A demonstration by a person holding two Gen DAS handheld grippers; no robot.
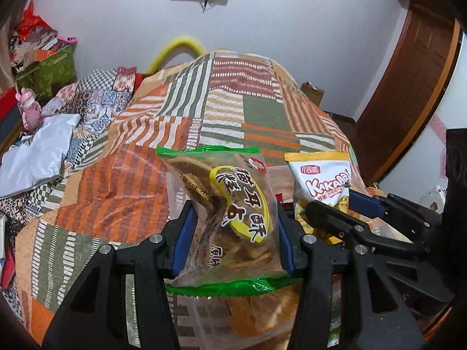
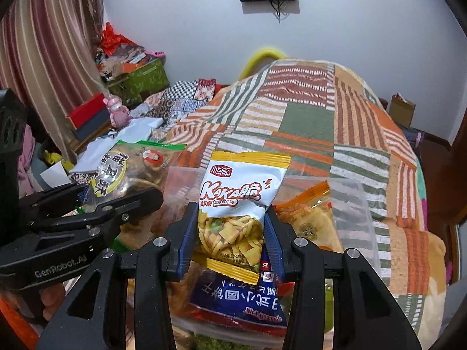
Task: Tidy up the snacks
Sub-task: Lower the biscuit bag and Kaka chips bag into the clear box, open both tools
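My left gripper (image 1: 233, 227) is shut on a clear biscuit packet with green sealed ends (image 1: 230, 210), held upright above a clear plastic bin (image 1: 175, 198). My right gripper (image 2: 230, 230) is shut on a white and yellow Kaka snack packet (image 2: 236, 201), held above the same bin (image 2: 353, 213). The bin holds a blue packet (image 2: 242, 306) and an orange-edged cracker packet (image 2: 309, 218). Each gripper shows in the other's view: the right gripper (image 1: 335, 204) with its packet (image 1: 324, 178), the left gripper (image 2: 116, 201) with its packet (image 2: 128, 169).
The bin sits on a bed with an orange, green and white patchwork cover (image 1: 233, 108). A pale plastic bag (image 1: 38, 157) and a pink figure (image 1: 29, 108) lie at the left. A green box (image 2: 140, 78) and a red box (image 2: 84, 113) stand by the curtain.
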